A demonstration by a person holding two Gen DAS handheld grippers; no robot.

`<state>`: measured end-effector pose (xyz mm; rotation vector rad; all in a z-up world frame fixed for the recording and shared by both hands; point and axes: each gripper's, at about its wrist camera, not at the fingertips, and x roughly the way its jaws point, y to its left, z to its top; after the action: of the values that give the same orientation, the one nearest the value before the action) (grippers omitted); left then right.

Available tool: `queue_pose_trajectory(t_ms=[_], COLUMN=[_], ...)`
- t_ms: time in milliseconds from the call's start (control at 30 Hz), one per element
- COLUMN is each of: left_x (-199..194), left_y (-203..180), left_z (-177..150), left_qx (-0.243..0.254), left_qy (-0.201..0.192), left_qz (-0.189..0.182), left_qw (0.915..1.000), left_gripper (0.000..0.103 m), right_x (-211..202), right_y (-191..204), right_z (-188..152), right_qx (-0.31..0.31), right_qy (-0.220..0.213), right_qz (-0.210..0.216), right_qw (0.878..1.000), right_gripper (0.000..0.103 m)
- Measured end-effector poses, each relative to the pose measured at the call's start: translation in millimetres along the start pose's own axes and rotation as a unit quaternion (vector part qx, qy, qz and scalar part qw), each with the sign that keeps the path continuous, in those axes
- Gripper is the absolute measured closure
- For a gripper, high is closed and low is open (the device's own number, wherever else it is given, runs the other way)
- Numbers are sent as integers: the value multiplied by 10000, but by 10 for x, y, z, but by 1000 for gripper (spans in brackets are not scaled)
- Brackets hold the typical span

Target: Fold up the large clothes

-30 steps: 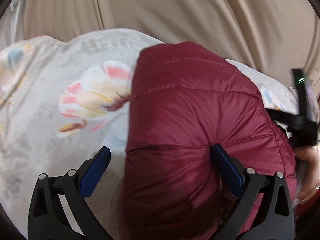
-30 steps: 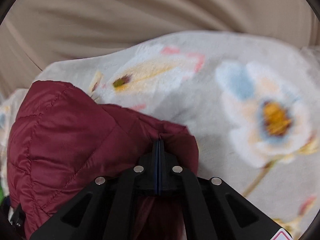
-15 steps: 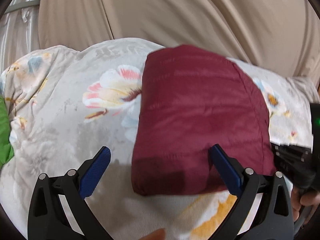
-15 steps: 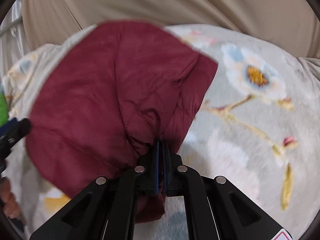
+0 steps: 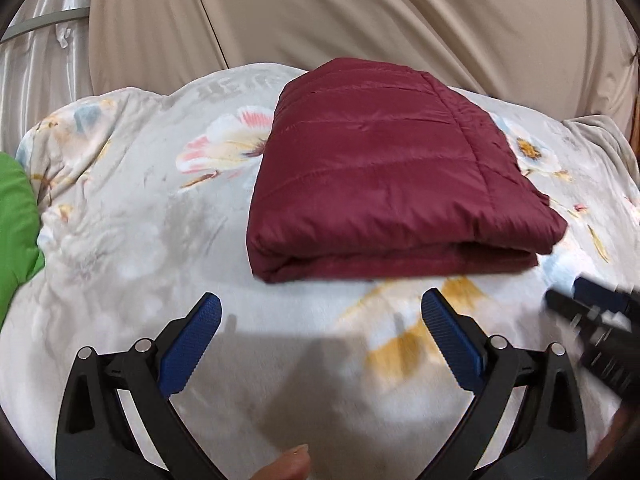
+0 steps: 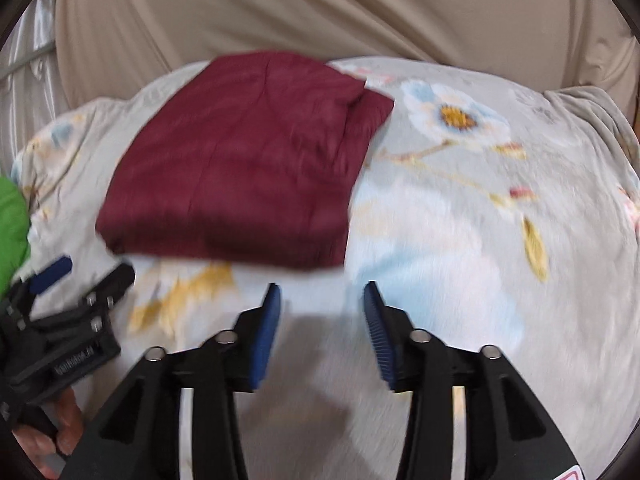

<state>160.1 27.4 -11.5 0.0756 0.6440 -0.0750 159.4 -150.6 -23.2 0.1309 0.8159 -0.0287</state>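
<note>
Left-wrist and right-wrist views of a bed. The surface was a pale grey plush blanket [image 5: 132, 216] printed with large flowers: a pink-and-cream bloom [image 5: 228, 144] at 10 o'clock of the folded garment in the left-wrist view, a white-and-blue bloom with a yellow centre [image 6: 456, 116] at 2 o'clock of it in the right-wrist view, and yellow leaves on thin stems toward the near edge. Behind the bed hung a beige draped fabric [image 5: 360, 12] with long diagonal creases; at 10 o'clock of both views stood a glossy white curtain [image 5: 36, 56] crossed by a grey bar. A green cloth [image 5: 16, 224] lay at the blanket's 9 o'clock margin.

The maroon quilted jacket [image 5: 372, 172] lay folded into a flat rectangular packet on the blanket, its thick folded edge facing the cameras, free of both tools. The right-wrist view was motion-blurred.

The left gripper [image 5: 320, 332] was released, its blue-padded jaws spread wide over bare blanket just short of the jacket's near edge, nothing between them. The right gripper [image 6: 322, 320] had just been opening; its jaws stood parted with only blanket between them, at 6 o'clock of the jacket's right corner. Each tool appeared at the other view's side margin, with fingers [image 6: 48, 436] on the left handle.
</note>
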Motion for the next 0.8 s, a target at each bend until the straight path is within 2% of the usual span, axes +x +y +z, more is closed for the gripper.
queue_pose_trajectory(t_ms=[133, 233, 333, 600, 800], left_x=[-52, -66, -51, 18, 33], left_y=[-37, -80, -86, -67, -132], left_z=[-91, -112, -119, -132, -144], left_qx=[-53, 3, 36, 4, 173], left_qy=[80, 78, 92, 252, 263], left_qz=[-70, 41, 110, 180, 270], left_qw=[9999, 10000, 9999, 9995, 9991], left_gripper=[5, 5, 5, 5, 5], right_x=[6, -57, -88, -59, -38], right_y=[23, 53, 92, 153, 188], right_z=[-157, -186, -224, -247, -259], right_qx=[90, 85, 26, -118, -97], right_qy=[122, -35, -155, -180, -140], right_qz=[-51, -210, -302, -379, -405], right_qw=[9999, 9997, 9994, 9990, 9990], right_gripper=[51, 47, 46, 44, 44])
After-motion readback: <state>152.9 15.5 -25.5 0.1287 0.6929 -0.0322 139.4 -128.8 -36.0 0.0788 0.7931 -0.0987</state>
